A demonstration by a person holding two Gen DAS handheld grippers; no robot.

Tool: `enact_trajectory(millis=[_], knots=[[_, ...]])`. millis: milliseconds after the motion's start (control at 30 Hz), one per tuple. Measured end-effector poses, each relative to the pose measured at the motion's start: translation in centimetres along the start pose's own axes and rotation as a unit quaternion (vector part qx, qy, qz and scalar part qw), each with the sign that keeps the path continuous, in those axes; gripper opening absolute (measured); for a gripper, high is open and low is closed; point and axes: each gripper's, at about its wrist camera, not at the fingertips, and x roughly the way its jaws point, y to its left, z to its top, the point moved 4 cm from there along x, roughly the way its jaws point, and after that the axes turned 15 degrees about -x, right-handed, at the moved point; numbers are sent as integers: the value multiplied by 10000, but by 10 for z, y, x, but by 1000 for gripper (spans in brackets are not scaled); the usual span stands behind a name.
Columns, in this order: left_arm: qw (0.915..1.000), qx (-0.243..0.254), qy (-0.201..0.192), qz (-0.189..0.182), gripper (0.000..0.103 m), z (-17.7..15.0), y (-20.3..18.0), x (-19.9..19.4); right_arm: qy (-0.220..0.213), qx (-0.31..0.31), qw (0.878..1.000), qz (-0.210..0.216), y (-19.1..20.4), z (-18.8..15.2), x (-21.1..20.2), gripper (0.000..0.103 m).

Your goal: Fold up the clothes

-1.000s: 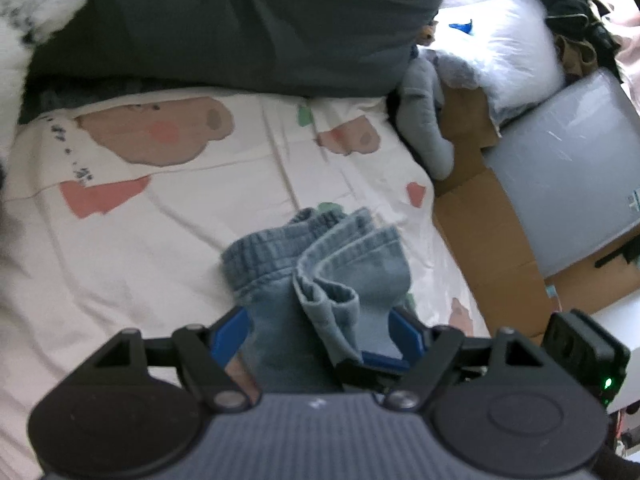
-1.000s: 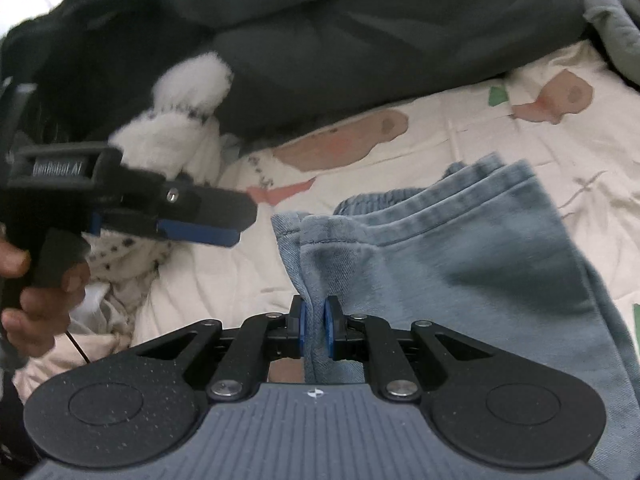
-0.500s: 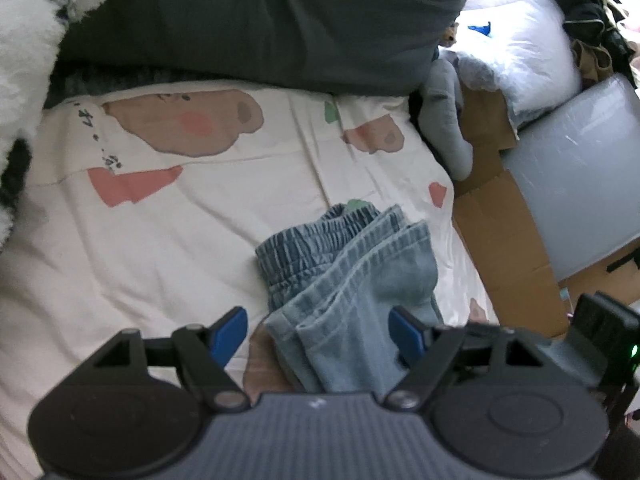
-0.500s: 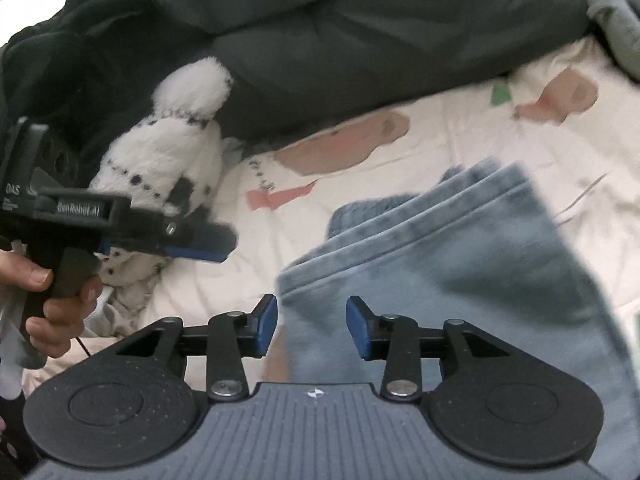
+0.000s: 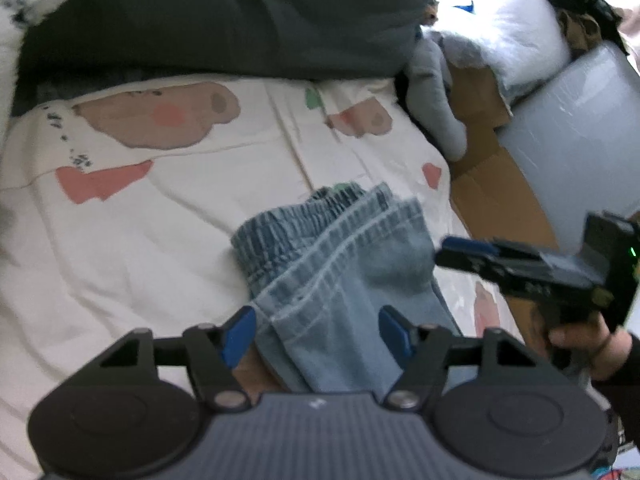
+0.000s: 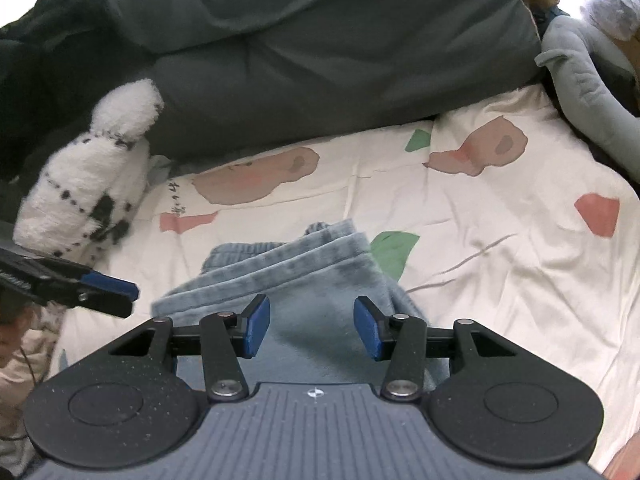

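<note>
A pair of light blue denim trousers [image 5: 336, 272] lies folded over on the cream printed bedsheet [image 5: 132, 248], the elastic waistband at the far end and the leg hems stacked on top. My left gripper [image 5: 318, 334] hovers open just above the near part of the trousers, nothing between its blue pads. My right gripper [image 6: 312, 330] is open too, over the same denim trousers [image 6: 304, 276]. Each gripper shows in the other's view: the right one [image 5: 460, 250] at the trousers' right edge, the left one [image 6: 116, 292] to their left.
A dark grey duvet [image 5: 224, 12] is heaped at the far side of the bed. A white spotted plush toy [image 6: 92, 176] lies at the left, a grey plush [image 6: 580, 92] at the right. Cardboard [image 5: 496, 200] and a grey box [image 5: 576, 132] stand beside the bed.
My right gripper was shut on the trouser edge a second ago; it has opened and let go. The trousers now lie flat, folded over, and both grippers have pulled back a little.
</note>
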Motion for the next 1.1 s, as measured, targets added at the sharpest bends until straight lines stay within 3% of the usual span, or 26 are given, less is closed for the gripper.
enact_trajectory(millis=[133,233,267,400,433,500,567,933,1100], knots=[[9997,-215,111,22,67,-4,6,12,-9,-107,9999,-28,-8,4,15,54],[9991,-408,140,19,55,-7,11,18,-15,-138,9998,-166,-15,7,25,54],[9990,-432,141,-19,46,-7,11,18,-13,-141,9997,-197,-18,8,27,54],[9986,-520,126,22,36,-8,15,21,71,-262,9994,-208,-22,11,35,50],[9982,-589,113,34,33,-8,18,22,71,-301,9993,-196,-22,12,34,48],[9975,-700,67,56,15,-7,22,21,71,-377,9991,-172,-21,14,33,15],[9974,-718,12,39,10,-6,23,19,71,-454,9988,-148,-21,16,32,10],[9982,-520,-281,-104,6,-4,8,-8,-156,-698,9973,-156,-18,37,18,7],[9980,-546,-302,105,6,-1,17,-1,-130,-692,9974,-136,-19,38,31,7]])
